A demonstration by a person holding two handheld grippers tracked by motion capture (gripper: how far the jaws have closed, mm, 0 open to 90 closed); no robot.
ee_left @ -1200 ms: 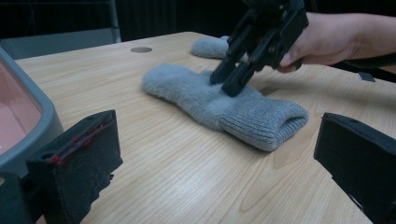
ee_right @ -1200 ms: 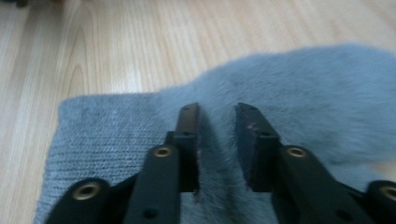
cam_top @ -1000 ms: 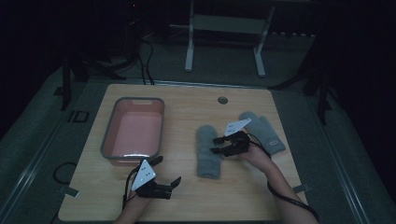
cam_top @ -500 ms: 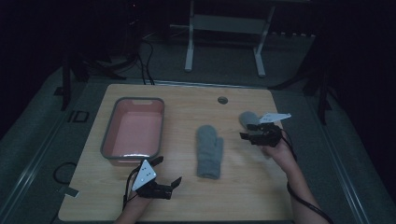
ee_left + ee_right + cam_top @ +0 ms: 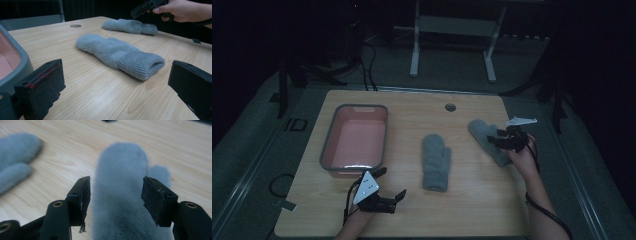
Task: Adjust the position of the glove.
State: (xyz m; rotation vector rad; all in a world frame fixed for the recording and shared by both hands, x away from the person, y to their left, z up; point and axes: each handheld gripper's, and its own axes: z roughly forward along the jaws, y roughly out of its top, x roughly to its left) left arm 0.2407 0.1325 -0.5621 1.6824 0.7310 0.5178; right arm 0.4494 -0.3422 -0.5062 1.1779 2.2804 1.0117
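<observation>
Right now the right tongs (image 5: 116,197) stand spread, one jaw on either side of the far grey mitten (image 5: 122,195), which lies flat on the worktop (image 5: 412,107) near its right edge. In the right gripper view the mitten's rounded tip points away and its small thumb (image 5: 158,173) pokes out to the right, just beyond the right jaw. The jaws flank the body of the mitten but have not closed; I cannot tell whether their tips touch the wood.

Judging from this, the step in hand is a pinch on that mitten. To do it well, the jaws should come down until they brush the worktop, so that they gather both layers of knit rather than skim the fuzzy top. Closing across the full width will bunch the fabric, which is fine for soft wool, but a grip nearer the cuff would probably hang more tidily. The thumb is best left outside the jaws, or the mitten may twist as it lifts.

Meanwhile the left tongs (image 5: 388,185) are released too, resting low near the front edge with nothing between them, aimed at the second grey mitten (image 5: 120,56), which lies in the middle of the worktop with its ribbed cuff (image 5: 146,66) toward them. The pink tub (image 5: 329,132) with its grey rim sits well to the left of both mittens, apart from them.
</observation>
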